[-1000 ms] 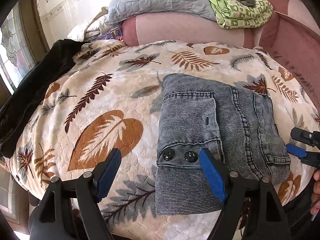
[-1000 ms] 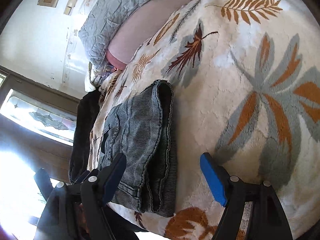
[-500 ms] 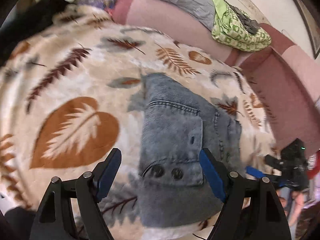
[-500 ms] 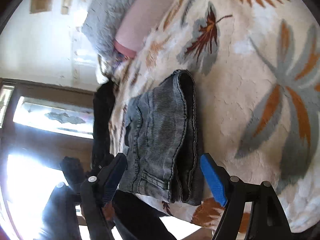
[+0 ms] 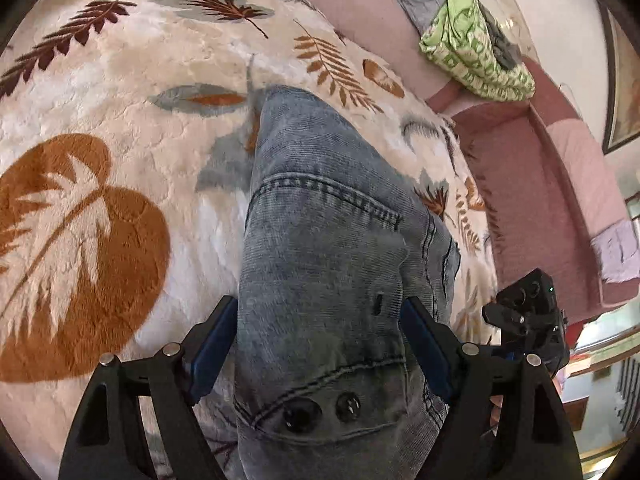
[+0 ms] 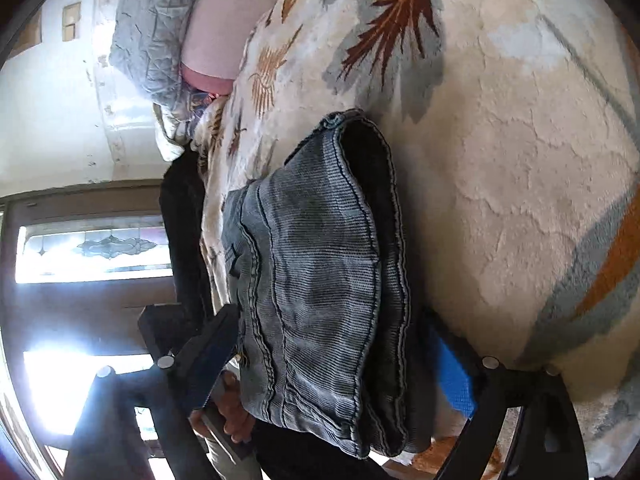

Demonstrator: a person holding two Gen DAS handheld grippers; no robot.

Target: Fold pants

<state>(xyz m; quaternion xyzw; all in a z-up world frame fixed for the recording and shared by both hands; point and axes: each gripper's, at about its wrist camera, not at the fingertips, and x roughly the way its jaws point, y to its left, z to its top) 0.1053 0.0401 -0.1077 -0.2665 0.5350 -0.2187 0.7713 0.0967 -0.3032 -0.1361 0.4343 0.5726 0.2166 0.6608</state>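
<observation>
Folded grey-blue denim pants lie on a cream leaf-print blanket. My left gripper is open, its blue-padded jaws straddling the near end of the folded stack by the two dark buttons. In the right wrist view the pants show edge-on, several layers thick. My right gripper is open, its jaws on either side of that stack at the bed's edge. The right gripper's black body also shows in the left wrist view.
A pink headboard cushion runs along the far side with a green patterned cloth and a grey quilted pillow. A dark garment hangs off the bed's side. A stained-glass door stands beyond.
Both grippers have moved forward onto the folded pants; the stack now sits between each pair of open jaws. The pants have not shifted on the blanket.
</observation>
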